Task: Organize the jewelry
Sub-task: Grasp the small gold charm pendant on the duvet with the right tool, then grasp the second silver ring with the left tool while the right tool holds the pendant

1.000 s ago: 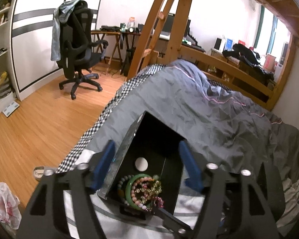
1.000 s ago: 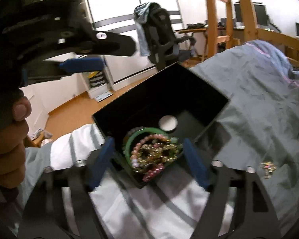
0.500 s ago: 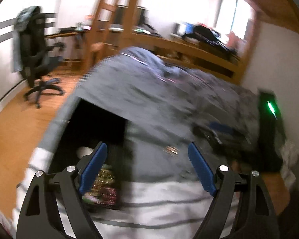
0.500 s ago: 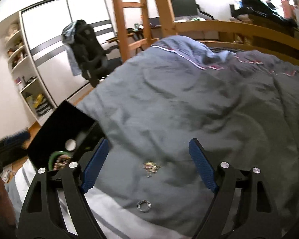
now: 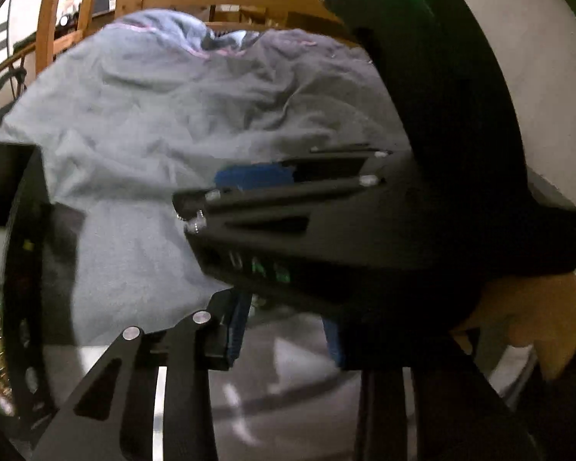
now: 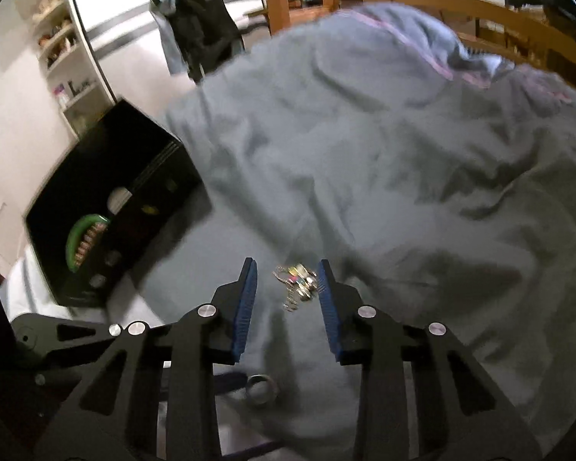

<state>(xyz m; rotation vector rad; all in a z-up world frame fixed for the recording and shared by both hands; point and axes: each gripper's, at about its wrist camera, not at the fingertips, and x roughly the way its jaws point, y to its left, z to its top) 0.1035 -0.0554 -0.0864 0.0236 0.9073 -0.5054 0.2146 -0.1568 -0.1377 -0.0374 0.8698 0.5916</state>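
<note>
Silver ring point(image 6: 262, 387): lies on the grey duvet point(image 6: 403, 161) nearest me, below my right tongs, touched by nothing.
Right tongs point(image 6: 286, 292): jaws closing around the small jewelled charm cluster point(image 6: 297, 282); blue pads stand either side, not yet pressing, so nothing is gripped.
Left tongs point(image 5: 284, 330): jaws closing too; the right tongs' body blocks the view, and I cannot tell whether anything lies between them.
Step in hand: picking loose pieces off the bed, as I judge it.
Next move: finish the pinch on the cluster without gathering fabric, then carry it left.
Black jewelry box point(image 6: 107, 207): open further off, already holding a green bangle point(image 6: 75, 240) and beaded bracelets point(image 6: 89, 241).
</note>
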